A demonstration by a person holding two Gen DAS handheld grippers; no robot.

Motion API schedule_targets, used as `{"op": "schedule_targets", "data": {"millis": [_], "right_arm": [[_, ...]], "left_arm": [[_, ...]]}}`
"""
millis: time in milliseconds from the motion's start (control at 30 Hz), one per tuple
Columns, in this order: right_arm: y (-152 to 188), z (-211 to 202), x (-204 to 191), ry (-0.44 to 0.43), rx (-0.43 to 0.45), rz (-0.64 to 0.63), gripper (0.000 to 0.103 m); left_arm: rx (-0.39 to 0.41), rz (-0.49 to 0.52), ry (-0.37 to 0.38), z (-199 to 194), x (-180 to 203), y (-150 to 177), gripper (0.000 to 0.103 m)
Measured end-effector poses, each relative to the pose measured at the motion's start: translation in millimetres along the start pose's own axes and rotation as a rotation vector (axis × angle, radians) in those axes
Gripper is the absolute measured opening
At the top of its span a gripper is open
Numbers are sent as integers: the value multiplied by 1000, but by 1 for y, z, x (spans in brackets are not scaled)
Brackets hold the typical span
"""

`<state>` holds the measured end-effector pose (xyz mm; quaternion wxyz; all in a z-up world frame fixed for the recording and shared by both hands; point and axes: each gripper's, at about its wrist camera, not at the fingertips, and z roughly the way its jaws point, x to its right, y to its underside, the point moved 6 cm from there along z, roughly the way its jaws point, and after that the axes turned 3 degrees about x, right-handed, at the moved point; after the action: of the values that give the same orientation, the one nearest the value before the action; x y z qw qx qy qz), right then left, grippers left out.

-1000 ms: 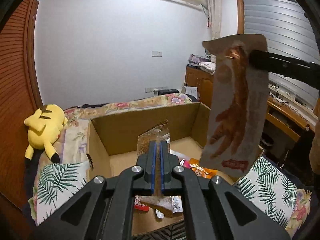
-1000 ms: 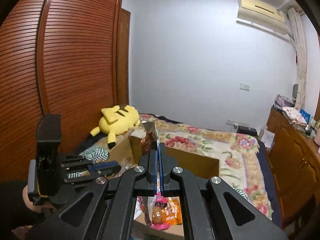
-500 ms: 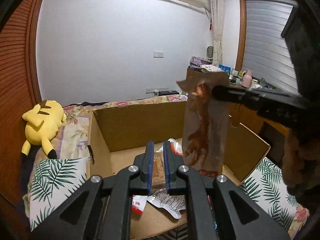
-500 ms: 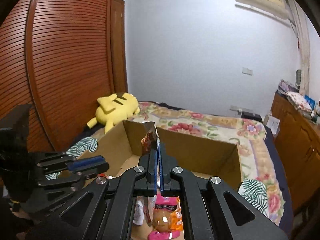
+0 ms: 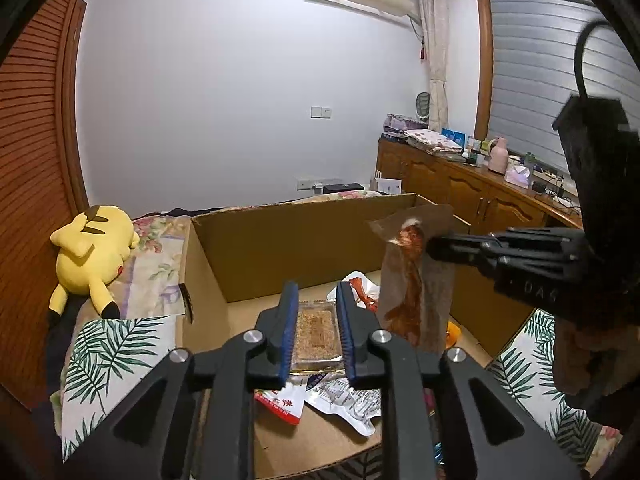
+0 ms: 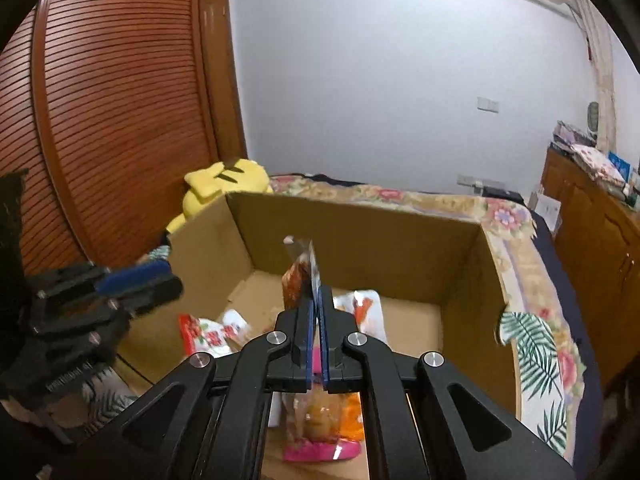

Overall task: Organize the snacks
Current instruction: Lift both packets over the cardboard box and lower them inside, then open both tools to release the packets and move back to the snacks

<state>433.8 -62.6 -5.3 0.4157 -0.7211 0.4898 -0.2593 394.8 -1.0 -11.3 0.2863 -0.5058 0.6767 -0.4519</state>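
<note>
The right hand-held gripper point(image 6: 317, 334) is clamped on a clear meat pouch point(image 5: 414, 276) hanging upright over the open box point(image 5: 300, 240) on the bed point(image 6: 500, 216), while the left hand-held gripper point(image 5: 317, 334) hangs with fingers apart above a flat crumb pack point(image 5: 315, 330) on the box floor. A plush point(image 5: 90, 248) lies left of the box. Only the right view shows the pink packet point(image 6: 320, 436) beneath its fingers; only the left shows the cabinet point(image 5: 460, 196).

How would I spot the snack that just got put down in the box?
Look into the big cardboard box on the bed. Between the open fingers of the left hand-held gripper lies a flat clear pack of brown crumbly snack. The packets beside it are red-and-white printed wrappers.
</note>
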Motion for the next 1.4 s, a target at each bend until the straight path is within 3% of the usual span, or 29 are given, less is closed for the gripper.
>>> {"op": "schedule_targets", "data": {"millis": [400, 700, 1067, 1200, 1400], "right_arm": [[23, -1, 35, 83, -56, 30, 4], [42, -5, 37, 83, -103, 18, 11], [48, -35, 31, 77, -135, 37, 40], [50, -44, 37, 47, -162, 96, 44], [53, -75, 32, 69, -140, 82, 49]], "left_arm": [[-29, 5, -15, 8, 6, 6, 27], [-47, 23, -27, 8, 9, 6, 29], [-33, 56, -26, -42, 33, 3, 33], [-36, 64, -27, -63, 40, 9, 34], [-54, 53, -23, -86, 49, 21, 34]]}}
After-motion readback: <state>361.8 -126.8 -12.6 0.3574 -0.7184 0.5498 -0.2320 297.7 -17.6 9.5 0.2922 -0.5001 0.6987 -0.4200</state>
